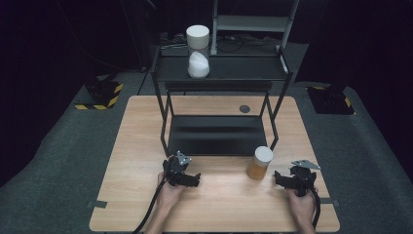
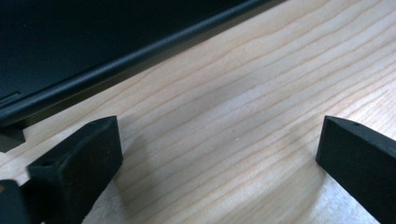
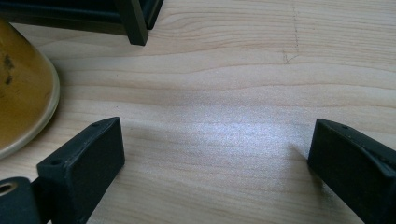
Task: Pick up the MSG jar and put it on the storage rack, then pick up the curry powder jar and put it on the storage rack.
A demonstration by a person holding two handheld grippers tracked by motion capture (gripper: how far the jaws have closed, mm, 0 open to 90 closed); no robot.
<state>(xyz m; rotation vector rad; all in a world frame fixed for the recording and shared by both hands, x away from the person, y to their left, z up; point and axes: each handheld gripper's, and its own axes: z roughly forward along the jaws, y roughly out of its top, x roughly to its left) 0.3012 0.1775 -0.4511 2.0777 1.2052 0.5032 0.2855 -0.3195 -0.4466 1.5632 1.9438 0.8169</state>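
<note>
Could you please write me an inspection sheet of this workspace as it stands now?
Surface: light wooden table, bare between both tongs.
Job's things: amber jar with a cream lid upright on the table near the right tongs; clear jar of white powder with a cream lid on top of the black metal two-tier shelf.
Clutter: small grey disc behind the shelf.
Grippers: left tongs open, holding nothing; right tongs open, holding nothing.
Cables: a black cable trails from the left tongs.
Surroundings: grey floor, yellow-black striped bases, dark backdrop.
</note>
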